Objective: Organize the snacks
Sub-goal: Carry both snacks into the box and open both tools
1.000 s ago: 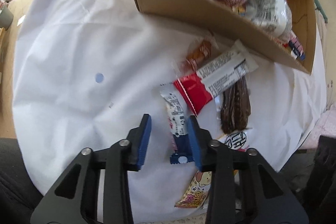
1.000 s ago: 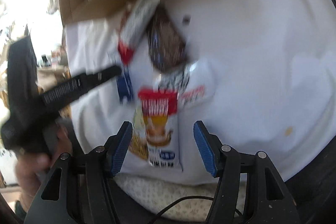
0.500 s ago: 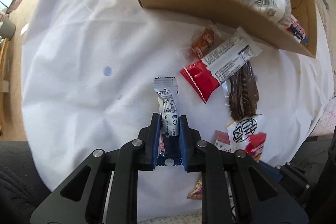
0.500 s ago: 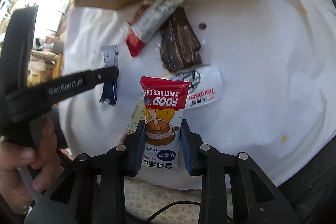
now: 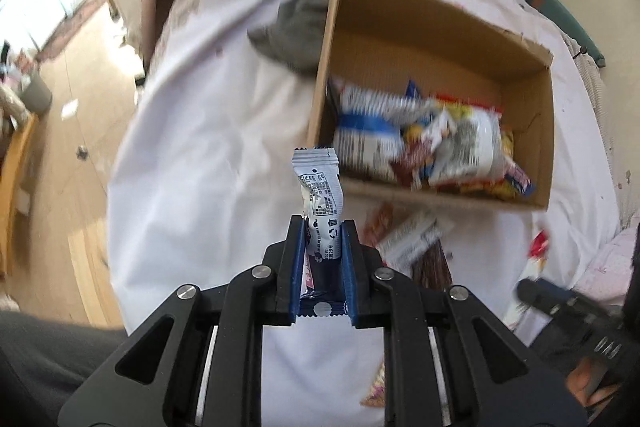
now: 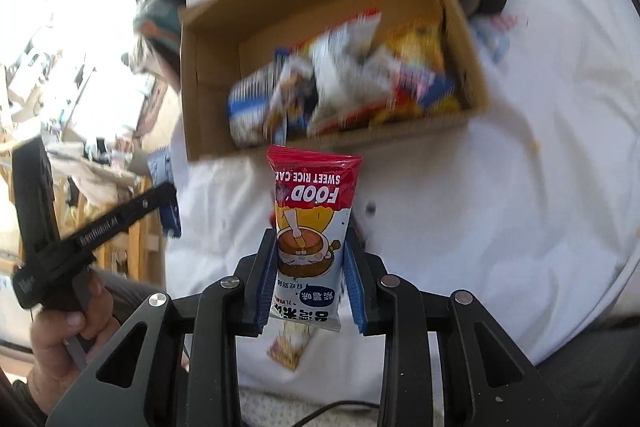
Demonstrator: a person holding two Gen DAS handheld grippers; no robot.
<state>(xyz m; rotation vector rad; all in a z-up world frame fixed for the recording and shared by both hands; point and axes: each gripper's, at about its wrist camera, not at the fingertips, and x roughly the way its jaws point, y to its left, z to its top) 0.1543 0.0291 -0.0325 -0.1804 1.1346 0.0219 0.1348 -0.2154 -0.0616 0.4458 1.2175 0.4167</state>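
box (image 5: pixel 436 39) far half seemingly free, snacks (image 5: pixel 424 147) near

My left gripper (image 5: pixel 322 239) and right gripper (image 6: pixel 311 259), black angular frames, blue ribbed pads (image 6: pixel 354 287), silver screws (image 5: pixel 188 291), bare-skinned hand (image 6: pixel 60 347)

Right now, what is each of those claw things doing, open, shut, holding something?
Left gripper: shut on a slim white snack packet.
Right gripper: shut on a red-topped sweet rice cake packet.
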